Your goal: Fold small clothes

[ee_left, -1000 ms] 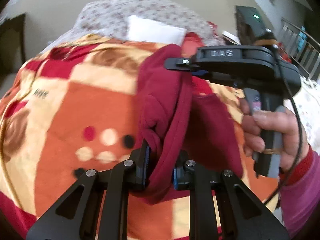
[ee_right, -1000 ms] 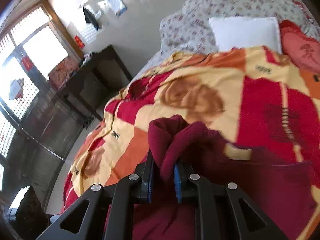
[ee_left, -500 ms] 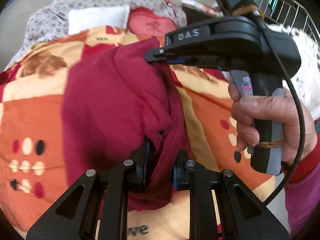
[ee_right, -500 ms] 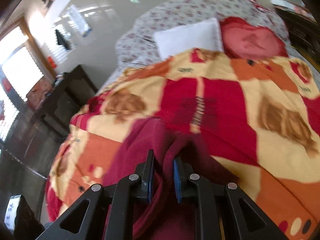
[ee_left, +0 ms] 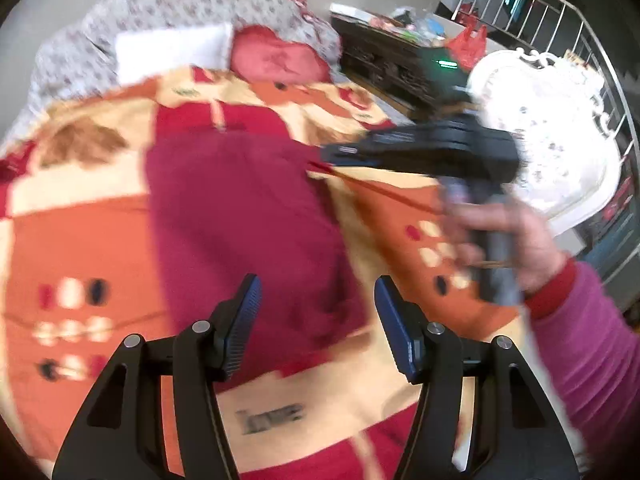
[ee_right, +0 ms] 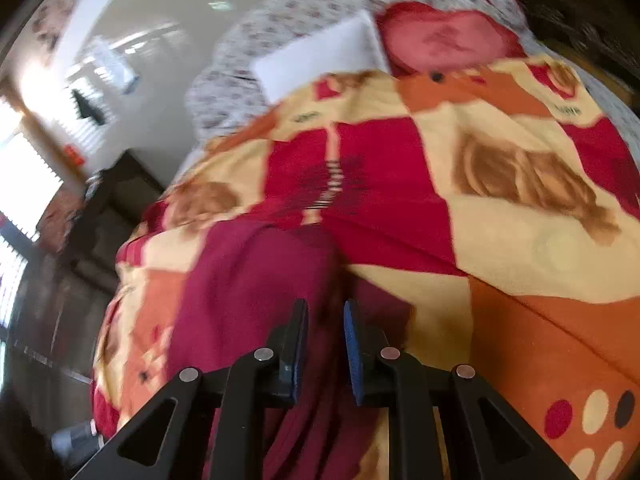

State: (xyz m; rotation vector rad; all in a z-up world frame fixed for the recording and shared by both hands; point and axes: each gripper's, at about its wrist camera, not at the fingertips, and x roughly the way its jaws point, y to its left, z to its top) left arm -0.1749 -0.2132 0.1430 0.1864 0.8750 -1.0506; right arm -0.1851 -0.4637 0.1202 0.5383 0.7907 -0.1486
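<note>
A dark red garment [ee_left: 240, 220] lies spread on the orange, red and cream blanket [ee_left: 80, 220] of a bed. My left gripper [ee_left: 318, 312] hovers over the garment's near edge; its jaws are opening wide and the pads touch no cloth. In the left wrist view a hand holds my right gripper [ee_left: 332, 156] by the garment's far right corner. In the right wrist view the right gripper [ee_right: 326, 336] is shut on a fold of the dark red garment [ee_right: 256, 280], which runs between its pads. The frames are blurred.
A white pillow [ee_left: 172, 48], a red cushion [ee_left: 276, 60] and a floral quilt [ee_left: 180, 4] lie at the bed's head. A dark cabinet [ee_left: 392, 64], a white chair [ee_left: 552, 120] and a metal railing [ee_left: 560, 20] stand right of the bed. Dark furniture [ee_right: 100, 208] stands to its left.
My left gripper has opened and let go of the cloth bunched between its pads. The garment has gone from a raised bunch to lying flat. The right gripper moved right, still holding cloth.
</note>
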